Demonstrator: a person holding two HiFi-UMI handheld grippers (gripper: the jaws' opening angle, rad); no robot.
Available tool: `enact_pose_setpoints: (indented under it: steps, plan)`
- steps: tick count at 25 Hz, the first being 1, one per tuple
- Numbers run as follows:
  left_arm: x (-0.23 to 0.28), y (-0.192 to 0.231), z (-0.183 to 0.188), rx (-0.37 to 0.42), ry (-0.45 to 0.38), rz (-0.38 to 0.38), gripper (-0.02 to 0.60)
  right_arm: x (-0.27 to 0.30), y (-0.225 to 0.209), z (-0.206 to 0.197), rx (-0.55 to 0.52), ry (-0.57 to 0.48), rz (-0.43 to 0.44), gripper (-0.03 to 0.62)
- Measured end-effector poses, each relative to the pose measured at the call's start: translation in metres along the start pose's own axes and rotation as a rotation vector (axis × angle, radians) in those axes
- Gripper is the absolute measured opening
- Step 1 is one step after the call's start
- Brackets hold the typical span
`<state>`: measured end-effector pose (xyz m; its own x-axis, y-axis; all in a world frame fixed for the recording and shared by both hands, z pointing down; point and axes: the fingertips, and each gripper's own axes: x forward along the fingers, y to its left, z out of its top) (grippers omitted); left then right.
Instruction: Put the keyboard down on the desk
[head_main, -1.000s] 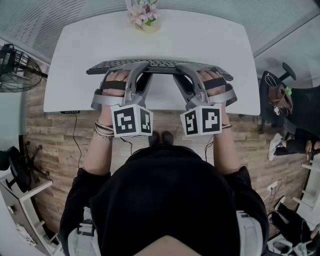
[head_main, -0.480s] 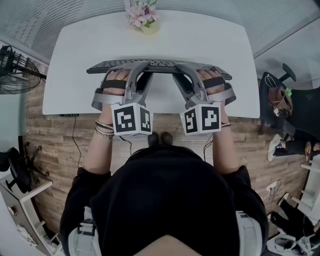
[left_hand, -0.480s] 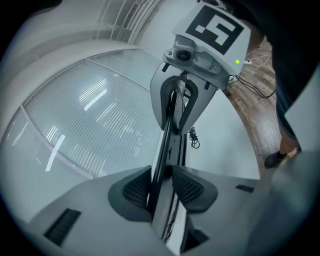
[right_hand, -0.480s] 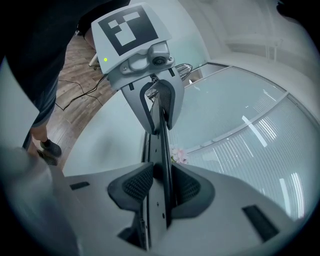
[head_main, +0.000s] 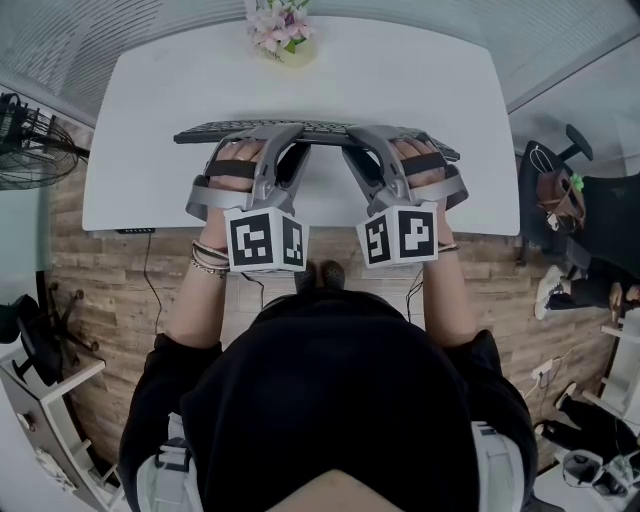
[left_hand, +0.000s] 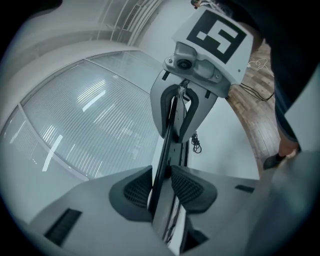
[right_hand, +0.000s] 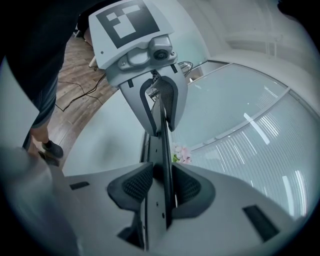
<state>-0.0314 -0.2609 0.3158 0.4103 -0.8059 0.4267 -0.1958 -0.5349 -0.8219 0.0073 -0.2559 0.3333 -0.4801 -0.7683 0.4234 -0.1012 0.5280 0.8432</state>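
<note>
Black keyboard (head_main: 320, 130) is held over the middle of the white worktop (head_main: 400, 80), long side running left to right, roughly parallel to the near edge. Whether its underside touches the worktop cannot be told.

Left claw (head_main: 277, 138) is clamped on the keyboard's left half. In the left gripper view both ribbed pads (left_hand: 135, 191) are pressed against the thin board (left_hand: 170, 145), which is seen edge-on between them. Left claw centre is marked here (left_hand: 161, 187).

Right claw (head_main: 363, 138) is clamped on the right half in the same way, with the pads shut on the board's edge (right_hand: 162, 145) and the claw centre here (right_hand: 162, 186). Each claw is visible from the other's view at the far end of the keyboard.

A flower pot (head_main: 285, 35) is seen at the worktop's far edge, well apart from the keyboard. A fan (head_main: 30, 140) stands on the wooden floor (head_main: 110, 290) to the left.
</note>
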Motion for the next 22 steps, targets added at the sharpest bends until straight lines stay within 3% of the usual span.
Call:
enact_pose_setpoints:
  steps: [22]
  plan:
    - [0.015,-0.027,-0.01,0.007,0.009,-0.034,0.123,0.011,0.022,-0.005,-0.038,-0.036,0.02,0.107]
